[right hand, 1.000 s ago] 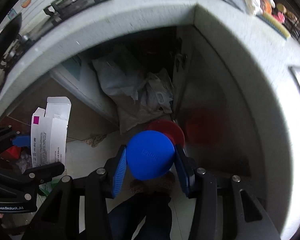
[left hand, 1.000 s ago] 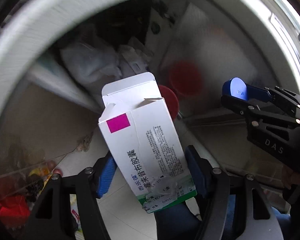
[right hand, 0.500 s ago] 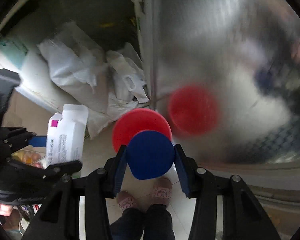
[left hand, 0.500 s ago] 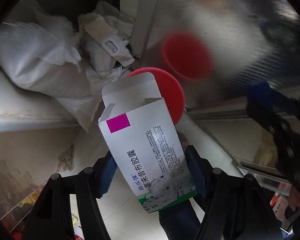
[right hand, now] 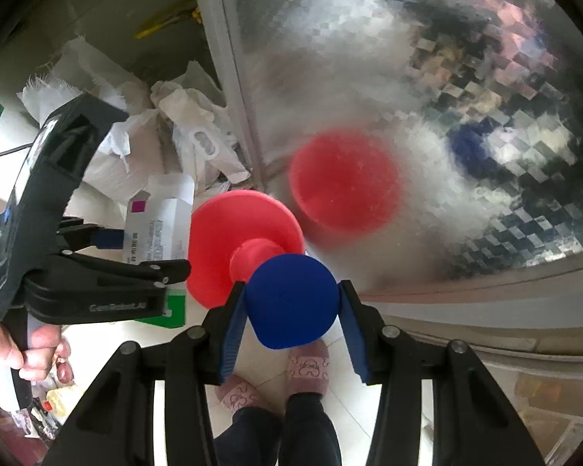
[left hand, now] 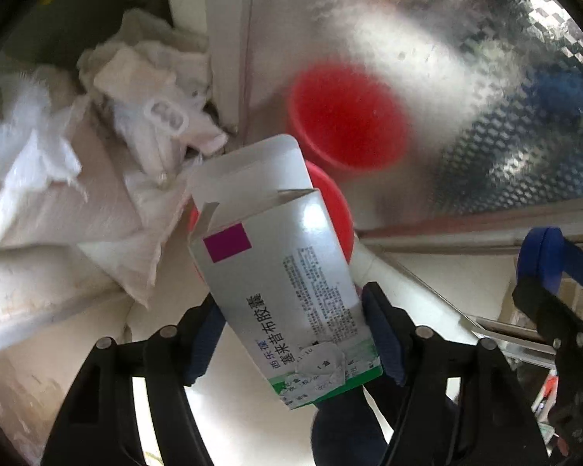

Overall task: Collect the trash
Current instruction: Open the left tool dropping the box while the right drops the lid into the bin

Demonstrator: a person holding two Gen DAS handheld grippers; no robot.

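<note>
Floor: pale tiled floor (right hand: 268,372) lay below, with two pink slippers (right hand: 309,365) nearest.
Left gripper (left hand: 291,334): jaws had just been widening, one white medicine box (left hand: 287,291) between the pads, its top flap open.
Right gripper (right hand: 291,330): clamped on one blue cap (right hand: 291,301).
Beyond: one red bin (right hand: 245,244), white bags (right hand: 136,143), a patterned metal door (right hand: 447,77) mirroring the red.

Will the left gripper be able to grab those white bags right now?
Probably not. The left gripper clamps the box, so its jaws are full, and the box sticks out ahead of them towards the bags. It would likely need to drop the box first.
</note>
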